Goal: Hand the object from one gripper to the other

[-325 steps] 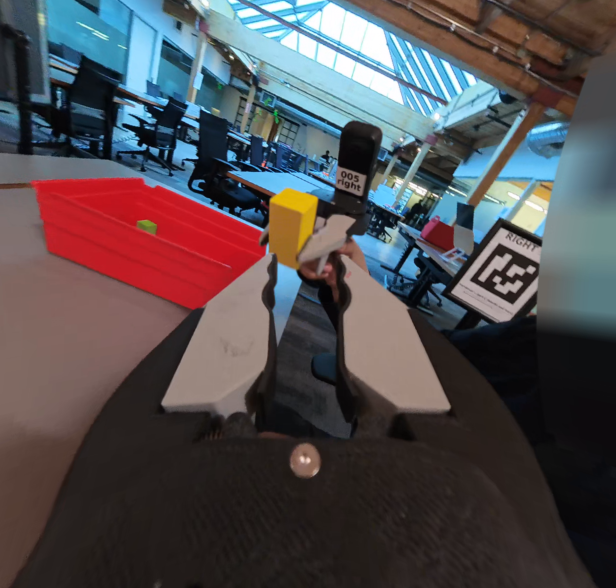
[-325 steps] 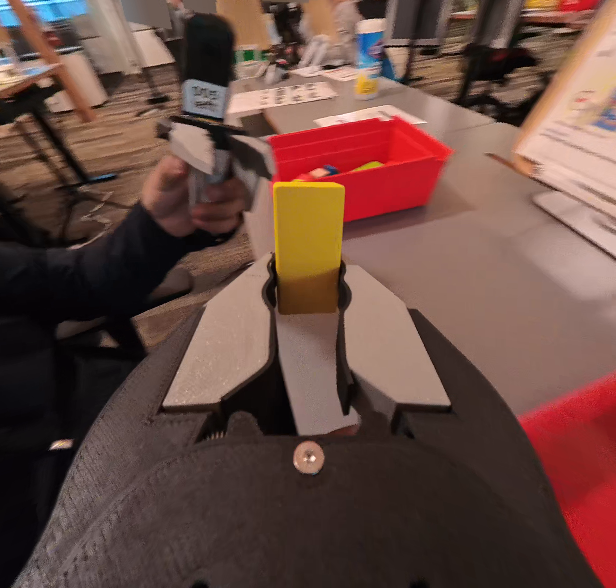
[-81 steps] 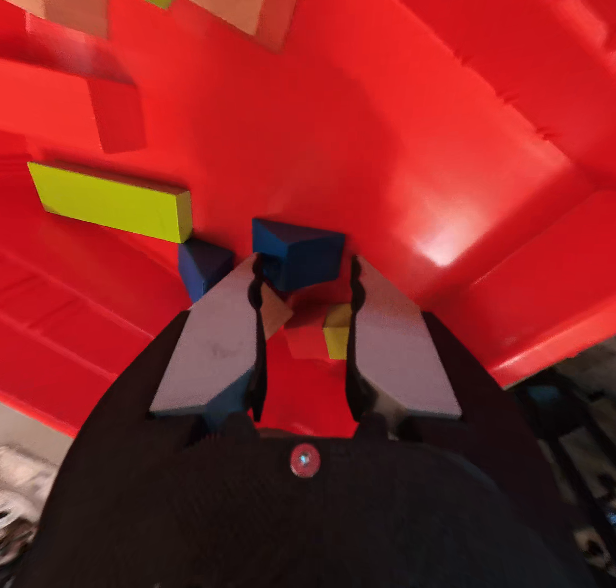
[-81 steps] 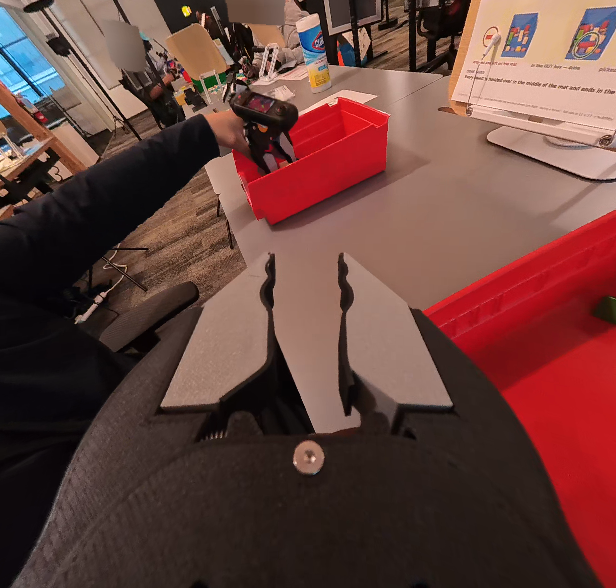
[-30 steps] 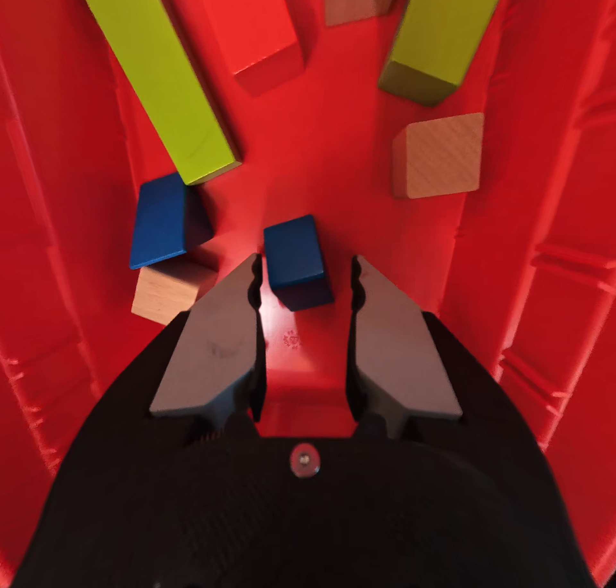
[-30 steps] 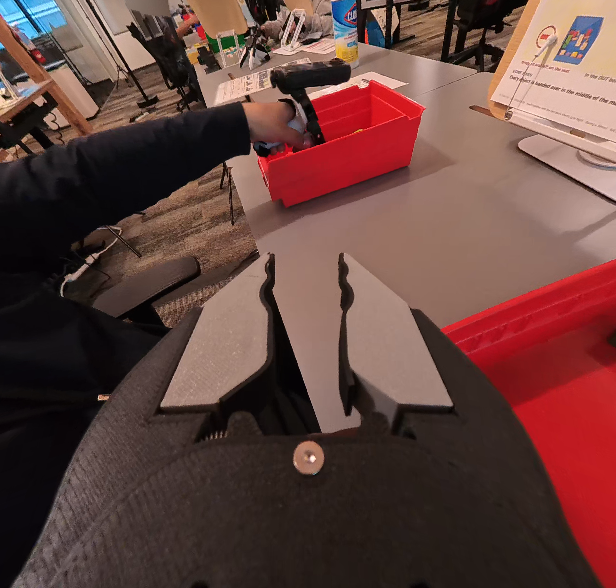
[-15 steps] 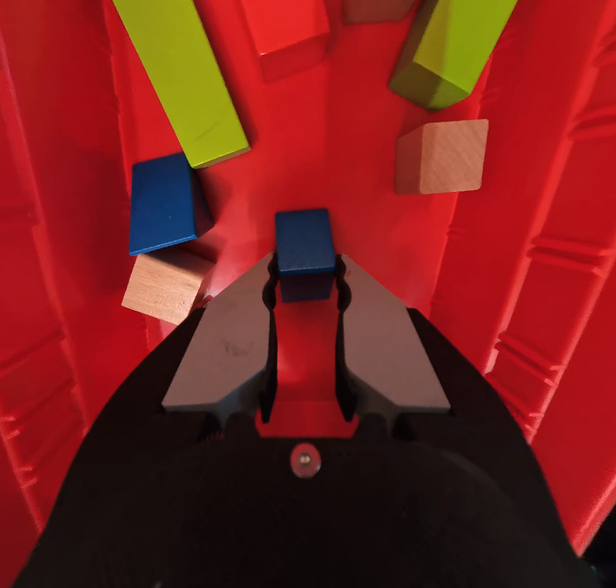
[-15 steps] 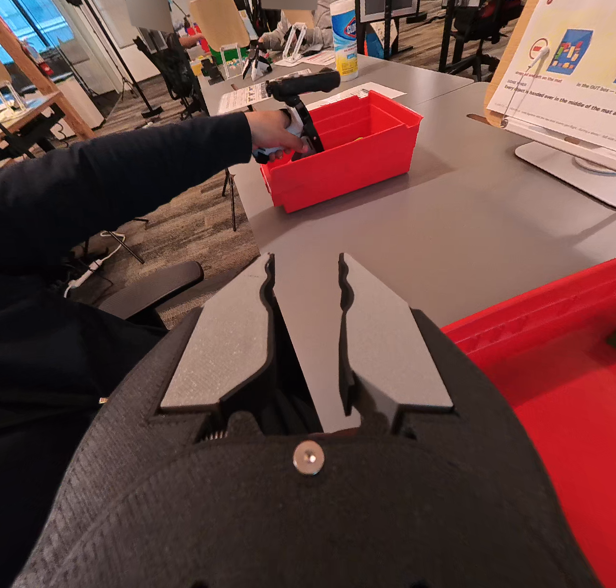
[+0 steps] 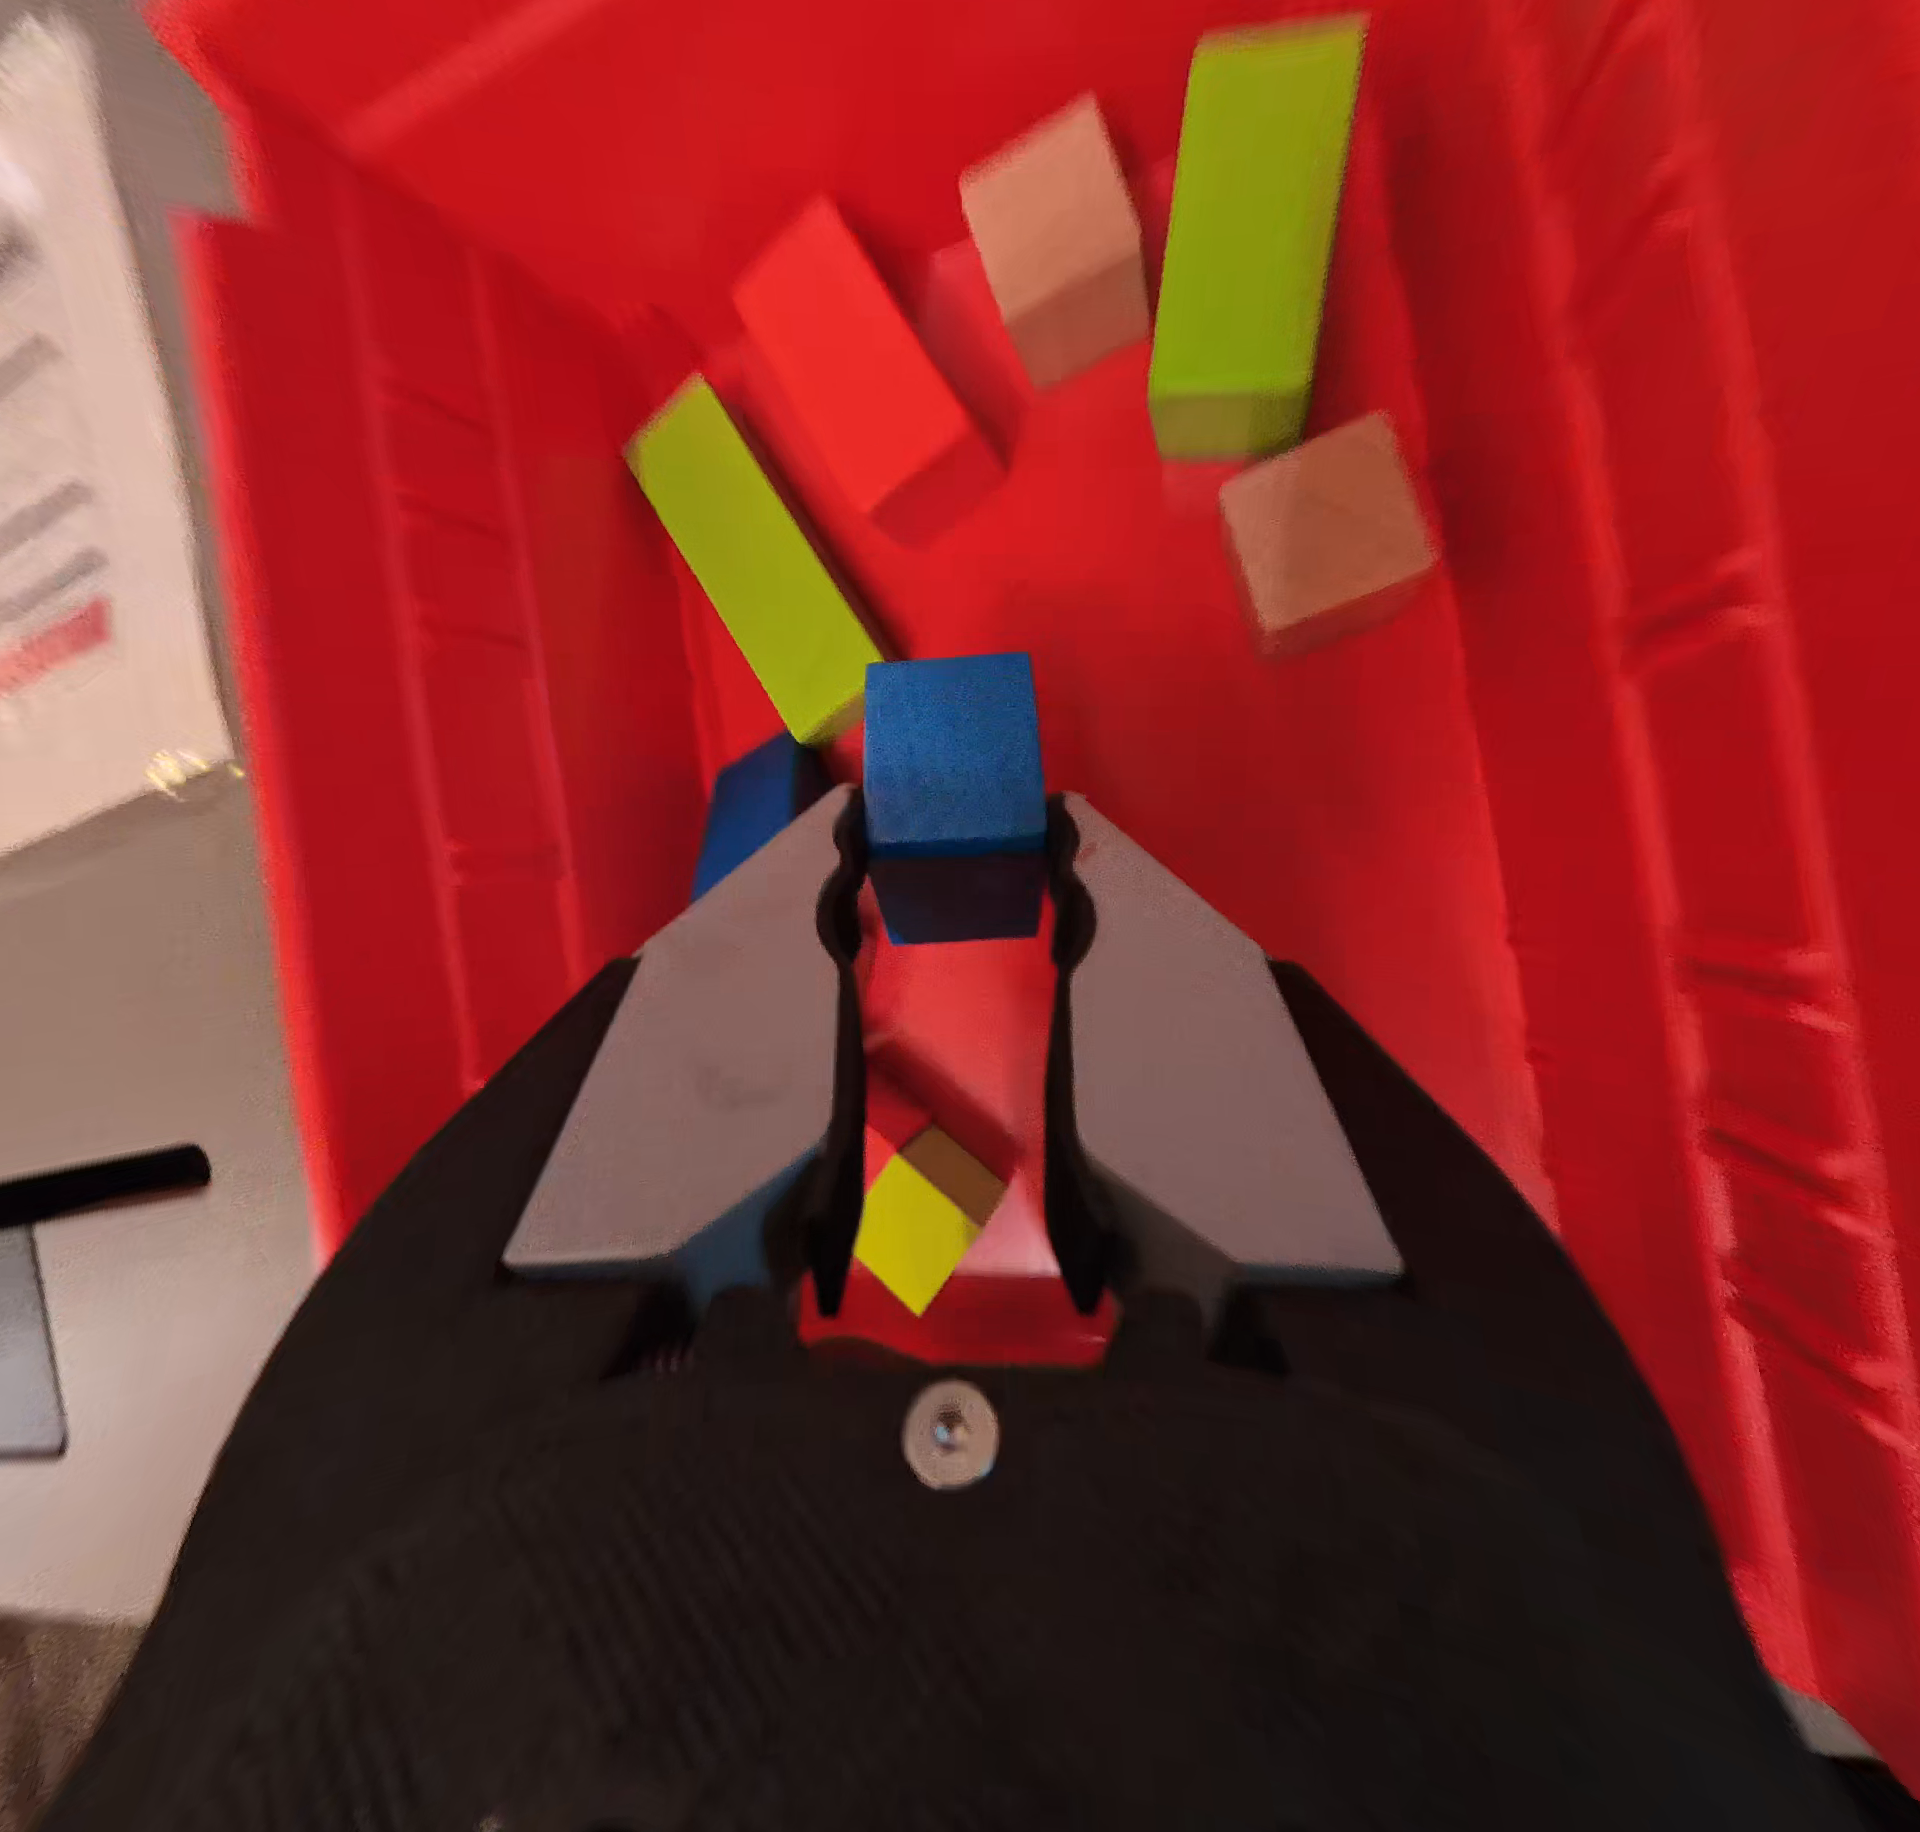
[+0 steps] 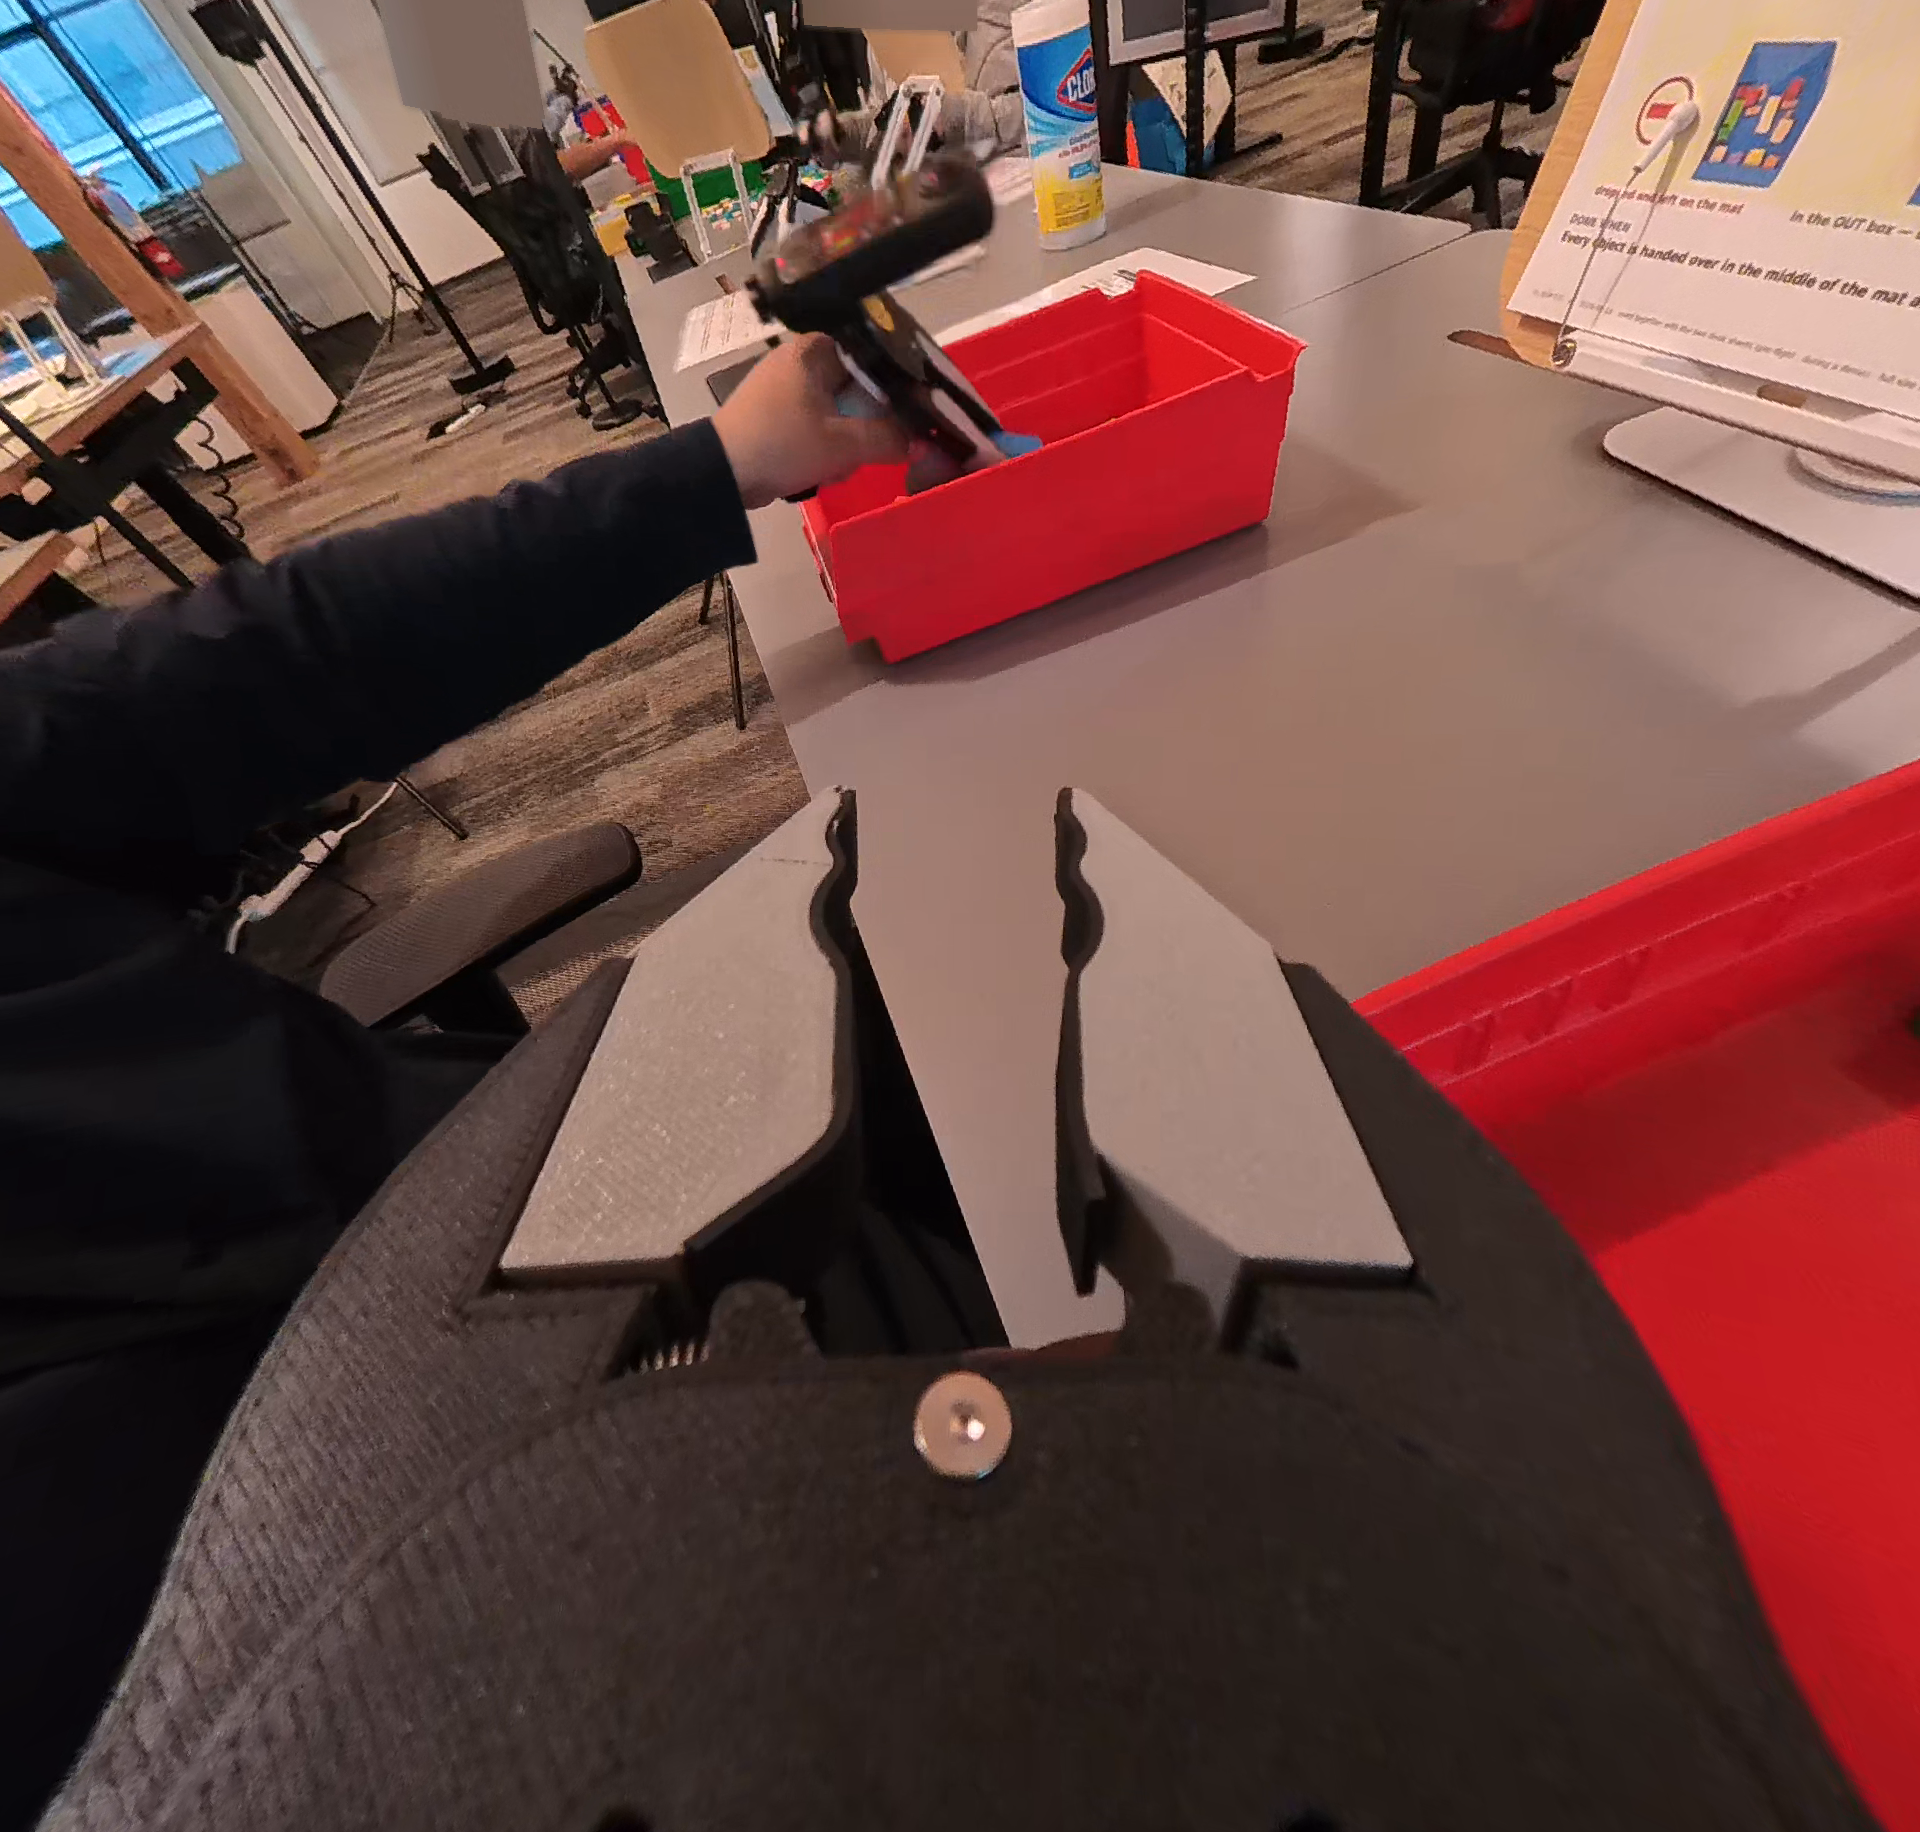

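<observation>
The room is an open office with chairs, stands and other desks behind a grey counter. On this counter stands a red bin, and a second red bin is close to me at the right edge of the right wrist view.

My left claw is clenched on a blue block. The 2 fingers press its left and right sides, and the block sticks out forward past the fingertips. It is above the floor of the first red bin, not touching it. Below in the bin lie 2 green long blocks, 1 red block, 2 plain wooden cubes and another blue block, which my left finger partly hides. A yellow block shows low between the fingers. The view is blurred.

In the right wrist view I see my left hand holding that claw over the near end of the far bin, with a bit of blue at its tip.

My right claw is released. Its fingers stand apart with nothing between them, over the counter edge, well apart from the block.
</observation>
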